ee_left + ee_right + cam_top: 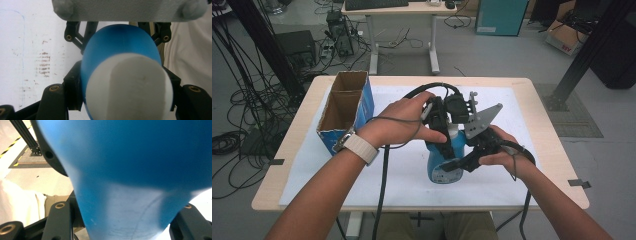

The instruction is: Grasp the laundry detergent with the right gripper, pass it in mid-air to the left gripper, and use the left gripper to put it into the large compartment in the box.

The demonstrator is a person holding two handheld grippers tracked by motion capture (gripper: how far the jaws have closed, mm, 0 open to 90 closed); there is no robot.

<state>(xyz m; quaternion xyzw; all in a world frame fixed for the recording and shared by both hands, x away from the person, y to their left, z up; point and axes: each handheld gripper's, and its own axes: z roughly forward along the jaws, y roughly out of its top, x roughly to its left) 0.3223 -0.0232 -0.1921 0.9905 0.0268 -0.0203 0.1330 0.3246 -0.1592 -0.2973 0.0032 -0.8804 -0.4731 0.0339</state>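
A blue bottle (458, 146) with a white cap hangs over the middle of the white mat. My left gripper (443, 135) comes from the left and is shut on its upper part. In the left gripper view the white cap (130, 90) faces the camera, the blue body (120, 47) runs away behind it, and a black finger (72, 90) presses each side. My right gripper (455, 163) is shut on the bottle's lower body from the right. The blue bottle wall (125, 170) stands close up between the right gripper's fingers (58, 220), which touch it on both sides.
An open blue cardboard box (344, 107) with two compartments stands at the table's back left. A white mat (402, 175) covers most of the wooden table (292, 145). Black cables trail from both grippers toward the near edge. A desk and floor cables lie beyond the table.
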